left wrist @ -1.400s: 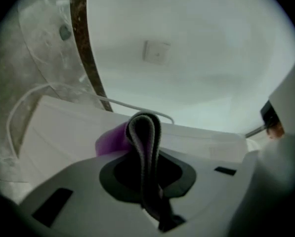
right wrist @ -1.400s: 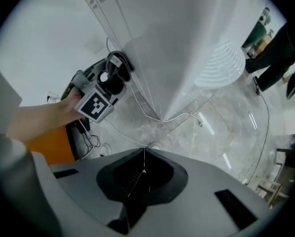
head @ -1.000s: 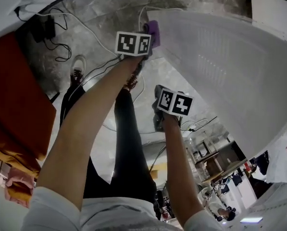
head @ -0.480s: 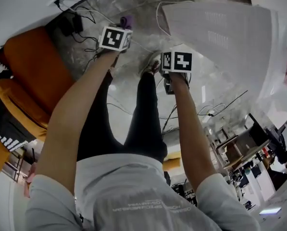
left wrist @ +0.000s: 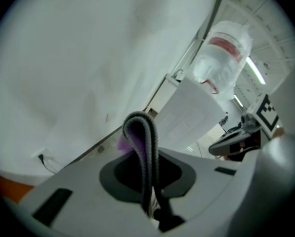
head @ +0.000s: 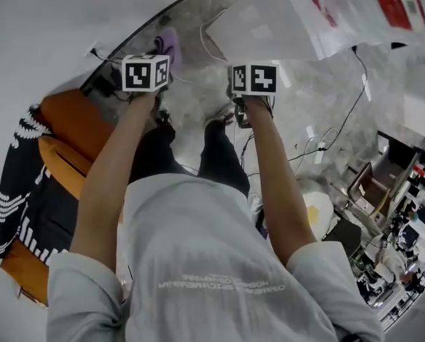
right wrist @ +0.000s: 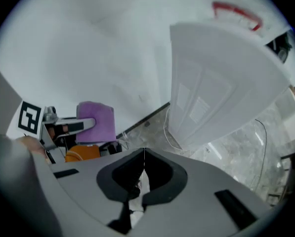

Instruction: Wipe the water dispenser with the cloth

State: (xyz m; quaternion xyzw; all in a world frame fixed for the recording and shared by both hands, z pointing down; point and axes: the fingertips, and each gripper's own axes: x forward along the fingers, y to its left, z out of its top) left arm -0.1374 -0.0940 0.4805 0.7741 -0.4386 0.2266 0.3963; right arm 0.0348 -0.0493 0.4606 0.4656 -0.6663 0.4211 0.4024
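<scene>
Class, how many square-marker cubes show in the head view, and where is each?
2. One marker cube rides on the left gripper, shut on the purple cloth; the second cube rides on the right gripper, jaws together. None appears hidden.

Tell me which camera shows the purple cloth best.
The right gripper view: it shows the broad face of the purple cloth. The left gripper view sees only a folded edge sticking up from the left gripper, which is shut on it. The head view catches a small purple patch beyond that gripper.
</scene>
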